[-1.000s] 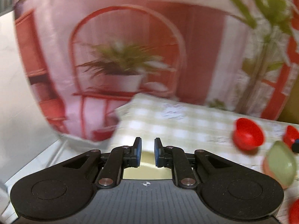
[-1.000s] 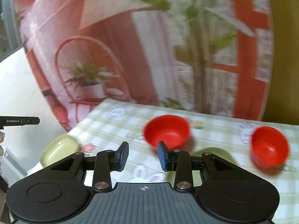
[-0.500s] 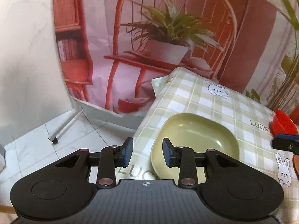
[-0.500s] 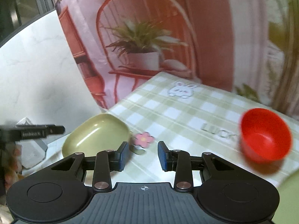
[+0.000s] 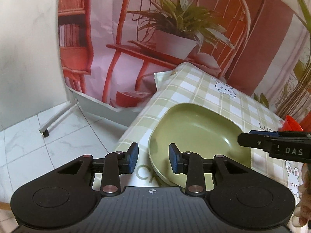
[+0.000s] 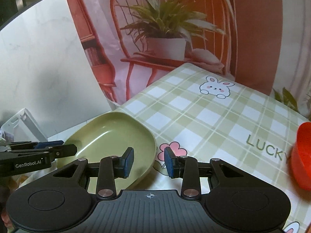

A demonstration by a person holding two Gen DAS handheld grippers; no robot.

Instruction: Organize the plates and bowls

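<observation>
My left claw [image 5: 153, 158] tilts down, released, astride the plate's [image 5: 198, 128] rim. My right claw [image 6: 148, 162] too is released, astride the opposite rim.

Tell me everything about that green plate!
The green plate is pale olive, smooth and glossy like plastic, a rounded square with a raised rim and a shallow dip. It is empty and lies flat, right way up, on the checked tablecloth near the table's corner. Its edge sits between the jaws of the left claw on one side and the right claw on the other. Both are open and neither is squeezing it. The left claw's jaws have just been opening.
</observation>
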